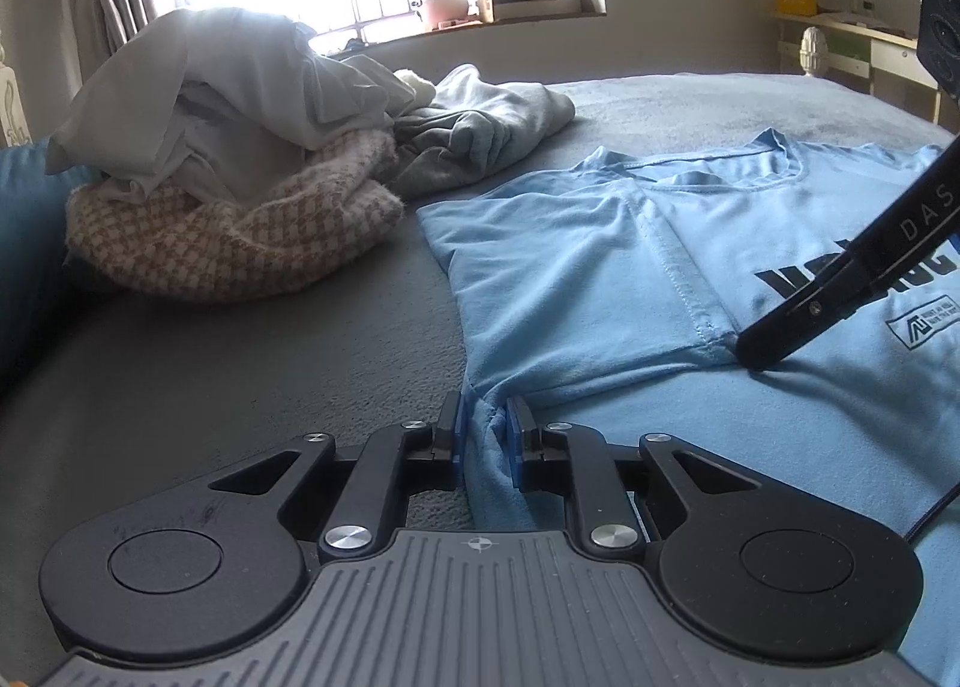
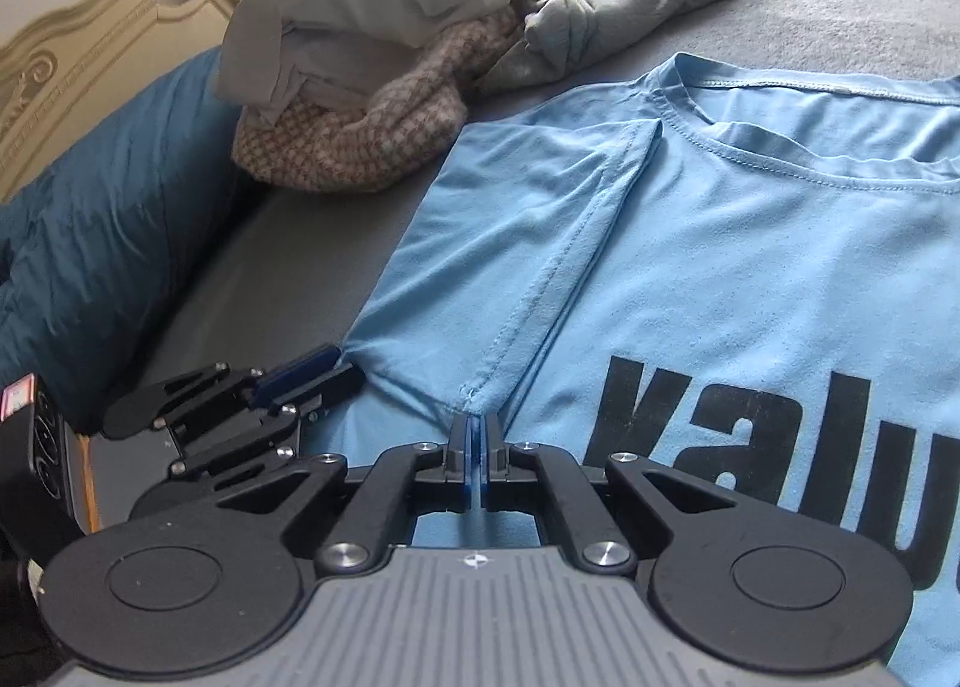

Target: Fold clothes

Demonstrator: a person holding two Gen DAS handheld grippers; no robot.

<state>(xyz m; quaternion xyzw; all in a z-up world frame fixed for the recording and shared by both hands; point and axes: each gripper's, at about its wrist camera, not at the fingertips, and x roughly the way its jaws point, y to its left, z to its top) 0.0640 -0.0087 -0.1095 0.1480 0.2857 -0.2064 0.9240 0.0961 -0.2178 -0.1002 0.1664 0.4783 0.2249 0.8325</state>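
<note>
Far left there's a teal pillow [image 2: 102, 243], then my heap of unfolded clothes [image 1: 228, 147] on the grey bed [image 1: 210, 357]. My left claw [image 1: 485, 435] is pinching the edge of the light blue t-shirt [image 1: 600, 243] just under its sleeve. The shirt lies flat, print up, beside the heap. My right claw [image 2: 475, 447] has its tips pressed together at the armpit seam, though I can't tell if any cloth is caught between them.

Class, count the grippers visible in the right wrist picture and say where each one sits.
2. The right gripper sits bottom centre at the blue T-shirt's sleeve seam; the left gripper lies lower left, pinching the sleeve edge.
</note>
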